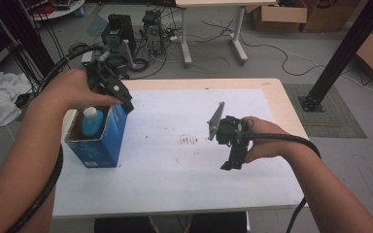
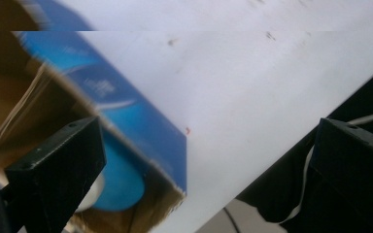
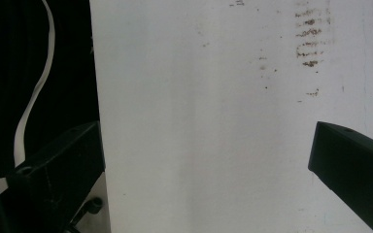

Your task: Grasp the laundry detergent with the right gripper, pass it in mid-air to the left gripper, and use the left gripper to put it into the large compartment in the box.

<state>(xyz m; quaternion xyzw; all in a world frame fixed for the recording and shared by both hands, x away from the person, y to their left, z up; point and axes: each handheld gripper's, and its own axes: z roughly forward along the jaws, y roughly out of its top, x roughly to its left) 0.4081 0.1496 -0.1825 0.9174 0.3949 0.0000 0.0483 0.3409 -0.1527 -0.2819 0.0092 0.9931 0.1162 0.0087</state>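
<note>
Worktop (image 1: 175,194) of pale wood under a white sheet carries the scene, with faint brown smudges (image 1: 188,140) near the sheet's middle. Near its left edge stands an open-topped blue cardboard box (image 1: 104,143), brown on the inside. In the box stands a light-blue plastic bottle with a white cap (image 1: 91,121), its cap level with the rim, well apart from the right hand.

Over the box's far right corner hangs the left hand-held gripper (image 1: 121,99), gripped in the person's left hand (image 1: 75,87). In the left gripper view its two black jaws stand wide apart with nothing between them; one jaw lies over the box's opening and the other out past the worktop's edge, while the bottle (image 2: 119,182) shows down inside the box (image 2: 126,121).

On the right half of the worktop, the right hand-held gripper (image 1: 230,162) is held in the right hand (image 1: 264,141), pointing down at the bare sheet, a grey three-cornered plate (image 1: 216,121) on its top. In the right gripper view its jaws are likewise spread, holding nothing, over the white sheet (image 3: 199,121).
</note>
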